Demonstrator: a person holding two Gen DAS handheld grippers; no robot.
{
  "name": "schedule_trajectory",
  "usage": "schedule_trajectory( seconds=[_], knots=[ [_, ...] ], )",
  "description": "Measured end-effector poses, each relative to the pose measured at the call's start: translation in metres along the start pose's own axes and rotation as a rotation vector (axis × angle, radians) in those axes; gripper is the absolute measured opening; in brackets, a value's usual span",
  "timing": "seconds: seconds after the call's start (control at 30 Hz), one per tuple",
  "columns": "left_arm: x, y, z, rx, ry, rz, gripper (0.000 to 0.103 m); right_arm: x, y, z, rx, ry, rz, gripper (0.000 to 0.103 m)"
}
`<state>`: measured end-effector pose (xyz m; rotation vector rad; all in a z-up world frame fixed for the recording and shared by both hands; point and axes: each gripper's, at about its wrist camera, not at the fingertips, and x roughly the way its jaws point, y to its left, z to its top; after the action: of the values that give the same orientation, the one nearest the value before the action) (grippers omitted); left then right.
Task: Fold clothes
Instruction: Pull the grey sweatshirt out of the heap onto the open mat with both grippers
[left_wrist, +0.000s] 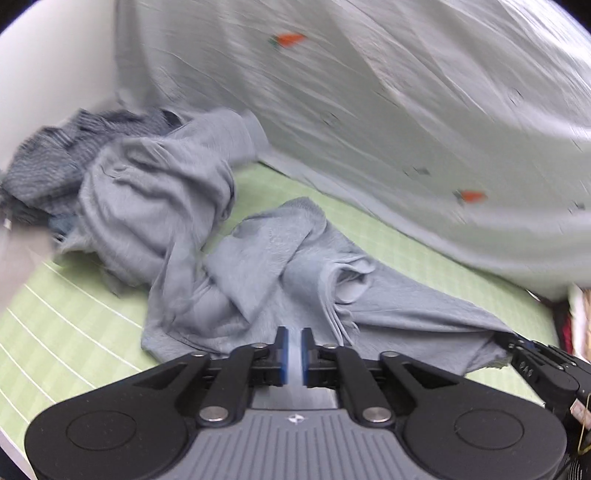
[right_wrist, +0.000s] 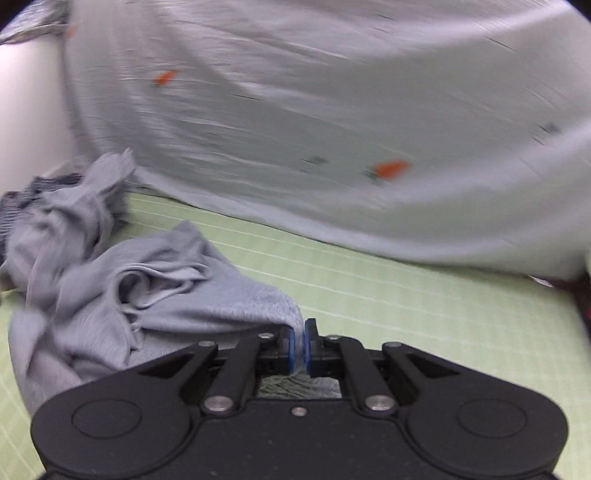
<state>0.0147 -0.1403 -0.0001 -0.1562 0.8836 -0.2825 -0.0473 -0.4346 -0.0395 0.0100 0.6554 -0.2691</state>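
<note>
Because each claw, left (left_wrist: 294, 341) and right (right_wrist: 300, 341), pinches an edge of the crumpled grey-blue cloth garment (left_wrist: 207, 229), it can likely be spread over the green gridded mat (left_wrist: 388, 236).

Green gridded mat (left_wrist: 369, 236), white wall (left_wrist: 48, 74)

Green checked mat (left_wrist: 388, 236) under crumpled clothes (left_wrist: 166, 192)

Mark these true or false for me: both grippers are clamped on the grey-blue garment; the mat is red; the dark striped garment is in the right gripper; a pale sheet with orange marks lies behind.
1. Both the left gripper and the right gripper are shut on the crumpled grey-blue garment. True.
2. The checked mat is red. False: it is light green.
3. The dark striped garment is in the right gripper. False: it lies unheld at the far left.
4. A pale sheet with orange marks lies behind. True.
</note>
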Motion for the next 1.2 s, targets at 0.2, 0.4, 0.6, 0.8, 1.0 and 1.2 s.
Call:
schedule_trajectory(
  seconds=[0.2, 0.4, 0.6, 0.8, 1.0, 1.2],
  knots=[
    [0.014, -0.027, -0.008, 0.005, 0.037, 0.018, 0.038, -0.011, -0.112, -0.026, 0.176, 0.011, -0.28, 0.005],
    [0.05, -0.054, -0.001, 0.056, 0.08, 0.027, 0.061, -0.012, -0.173, -0.038, 0.378, 0.02, -0.363, 0.034],
    [0.082, -0.071, 0.011, 0.086, 0.138, 0.013, 0.071, -0.012, -0.174, -0.049, 0.496, 0.023, -0.35, 0.064],
    [0.106, -0.07, 0.008, 0.135, 0.245, 0.034, 0.074, 0.02, -0.121, -0.056, 0.467, 0.107, -0.18, 0.079],
    [0.12, -0.023, 0.012, 0.092, 0.278, 0.142, 0.079, 0.043, -0.079, -0.066, 0.421, 0.22, -0.146, 0.081],
    [0.121, 0.048, 0.06, 0.03, 0.121, 0.402, 0.084, 0.068, -0.05, -0.064, 0.42, 0.3, -0.192, 0.081]
  ],
)
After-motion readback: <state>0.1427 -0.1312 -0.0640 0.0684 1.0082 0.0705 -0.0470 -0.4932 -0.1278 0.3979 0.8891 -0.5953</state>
